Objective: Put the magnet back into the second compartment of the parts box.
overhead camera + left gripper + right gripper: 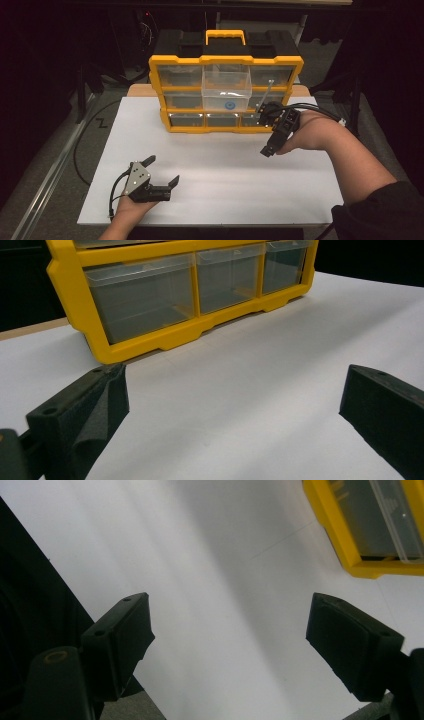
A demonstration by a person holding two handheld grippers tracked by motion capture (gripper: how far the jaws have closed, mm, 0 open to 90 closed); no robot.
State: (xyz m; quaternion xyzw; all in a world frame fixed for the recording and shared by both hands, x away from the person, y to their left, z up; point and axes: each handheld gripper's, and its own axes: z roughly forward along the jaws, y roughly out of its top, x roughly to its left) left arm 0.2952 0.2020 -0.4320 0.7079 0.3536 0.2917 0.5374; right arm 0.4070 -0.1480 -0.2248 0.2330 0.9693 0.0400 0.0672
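A yellow organiser [226,61] with clear drawers stands at the back of the white table top [225,175]. Its middle drawer [226,90] is pulled out, and a small blue round thing [230,105] lies in it. My left gripper [162,172] rests near the front left, jaws open and empty; in the left gripper view [235,390] it faces the organiser's bottom row [150,347]. My right gripper [264,131] hangs just in front of the organiser's lower right corner, tilted down towards the table. It stands open [230,617] with bare table between the jaws and the yellow frame [350,555] at upper right.
The table top ends in edges on all sides, with dark floor and chair legs around it. A black cable [320,107] trails from the right gripper over the forearm. A wide bare stretch of table lies between the two grippers.
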